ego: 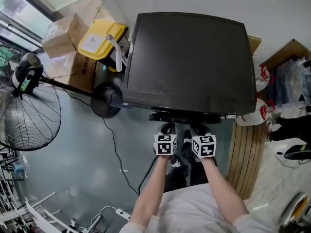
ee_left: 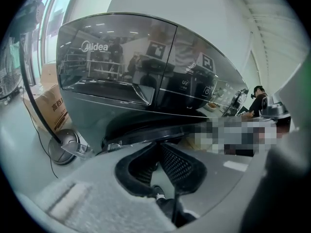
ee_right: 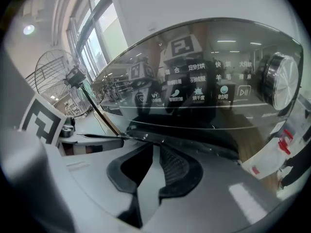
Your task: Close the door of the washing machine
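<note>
The dark washing machine (ego: 189, 57) fills the middle of the head view, seen from above. Its door (ego: 189, 116) shows as a black strip along the front edge, and I cannot tell whether it sits flush. My left gripper (ego: 167, 129) and right gripper (ego: 198, 129) are side by side with their tips right at that strip. In the left gripper view the jaws (ee_left: 158, 147) are together and empty, just below the door's curved rim (ee_left: 146, 130). In the right gripper view the jaws (ee_right: 155, 147) stand nearly together with nothing between them, under the glossy control panel (ee_right: 204, 89).
A standing fan (ego: 26, 110) with its round base (ego: 107, 100) and cable (ego: 114, 144) is on the floor to the left. Cardboard boxes (ego: 63, 33) and a yellow-lidded container (ego: 99, 38) sit at the back left. A wooden slatted board (ego: 248, 149) and white bags (ego: 260, 110) lie to the right.
</note>
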Motion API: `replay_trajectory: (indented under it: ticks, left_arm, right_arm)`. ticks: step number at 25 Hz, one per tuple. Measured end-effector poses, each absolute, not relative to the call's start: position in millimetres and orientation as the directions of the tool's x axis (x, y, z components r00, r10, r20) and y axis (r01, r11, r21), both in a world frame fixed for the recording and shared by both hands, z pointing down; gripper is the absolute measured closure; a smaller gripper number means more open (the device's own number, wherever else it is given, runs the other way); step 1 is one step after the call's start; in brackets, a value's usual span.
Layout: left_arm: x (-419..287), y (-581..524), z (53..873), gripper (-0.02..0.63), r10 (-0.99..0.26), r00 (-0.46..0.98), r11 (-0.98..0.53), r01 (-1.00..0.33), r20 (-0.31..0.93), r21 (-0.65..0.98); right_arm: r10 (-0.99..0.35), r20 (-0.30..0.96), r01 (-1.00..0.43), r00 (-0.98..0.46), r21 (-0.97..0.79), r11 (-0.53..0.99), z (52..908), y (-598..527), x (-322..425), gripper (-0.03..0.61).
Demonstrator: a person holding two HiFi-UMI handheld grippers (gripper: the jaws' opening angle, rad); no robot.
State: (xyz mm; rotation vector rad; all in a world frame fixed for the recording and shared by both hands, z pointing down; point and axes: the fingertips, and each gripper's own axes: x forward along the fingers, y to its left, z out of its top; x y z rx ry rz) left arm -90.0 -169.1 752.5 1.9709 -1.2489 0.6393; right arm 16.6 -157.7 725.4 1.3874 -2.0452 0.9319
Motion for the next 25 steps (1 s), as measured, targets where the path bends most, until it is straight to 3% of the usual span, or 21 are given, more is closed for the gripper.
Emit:
replay_trajectory:
  ticks: [4, 14, 25]
  left_arm:
    - [-89, -177, 752, 0.594, -0.564, 0.414, -0.278, -0.91, 0.714, 0.308]
    - [-87, -178, 753, 0.593, -0.572, 0.432, -0.241, -0.901, 0.697, 0.36]
    - [-87, -180, 754, 0.592, -0.579, 0.429, -0.225, -0.902, 0.694, 0.369]
  right_arm:
    - [-0.606, 0.719, -0.94, -0.34, -0.257, 0.222, 726, -165, 21, 0.575]
    - [-0.676, 0.697, -0.964, -0.237, -0.255, 0.075, 724, -166, 25, 0.575]
    - [-0.7, 0.679, -0.969, -0.221, -0.237, 0.076, 726, -167, 26, 0.575]
